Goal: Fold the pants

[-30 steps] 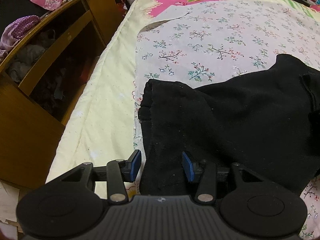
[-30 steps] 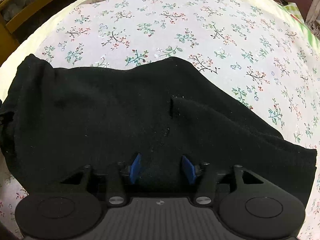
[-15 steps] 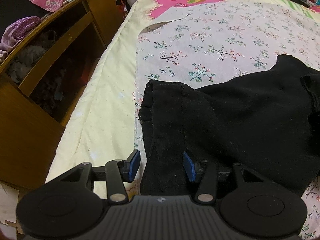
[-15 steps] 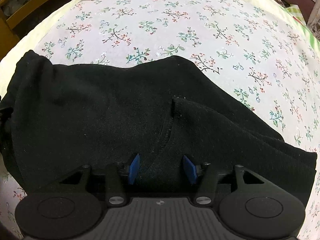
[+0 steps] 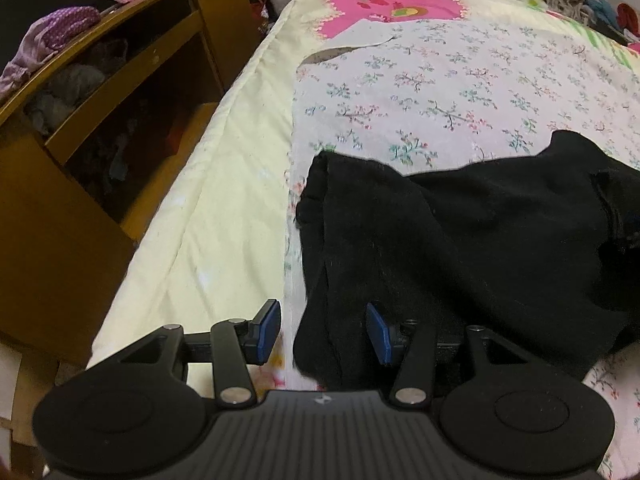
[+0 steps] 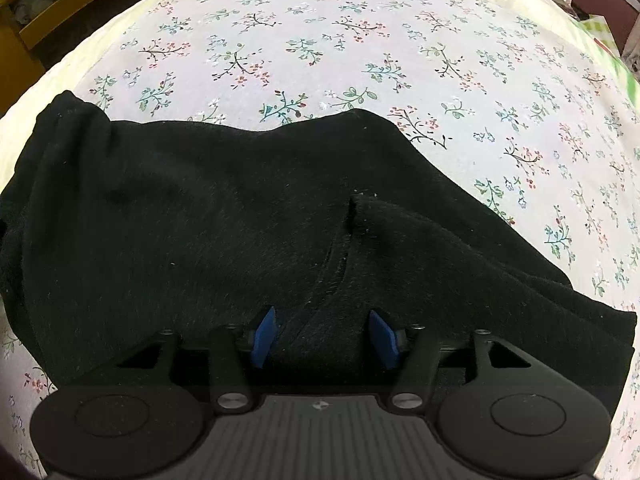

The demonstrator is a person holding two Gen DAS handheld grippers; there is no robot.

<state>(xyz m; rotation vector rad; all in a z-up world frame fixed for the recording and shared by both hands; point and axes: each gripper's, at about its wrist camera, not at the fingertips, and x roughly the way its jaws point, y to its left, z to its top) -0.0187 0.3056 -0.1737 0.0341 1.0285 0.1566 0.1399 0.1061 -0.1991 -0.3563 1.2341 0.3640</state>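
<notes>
Black pants (image 5: 460, 232) lie folded in a wide bundle on the floral bed sheet (image 5: 440, 92). My left gripper (image 5: 323, 334) is open, low over the left near edge of the pants, with black cloth between its blue pads (image 5: 267, 330). In the right wrist view the pants (image 6: 200, 220) fill the middle, with a folded flap edge (image 6: 354, 208) on top. My right gripper (image 6: 325, 338) is open, just above the near edge of the pants, holding nothing.
A pale yellow quilt edge (image 5: 224, 208) runs along the bed's left side. A wooden shelf unit (image 5: 100, 92) stuffed with clothes stands left of the bed. A pink cartoon blanket (image 5: 384, 0) lies at the far end. Floral sheet (image 6: 360, 48) stretches beyond the pants.
Both grippers have drawn back slightly from the pants and stayed open. The pants have not moved.
</notes>
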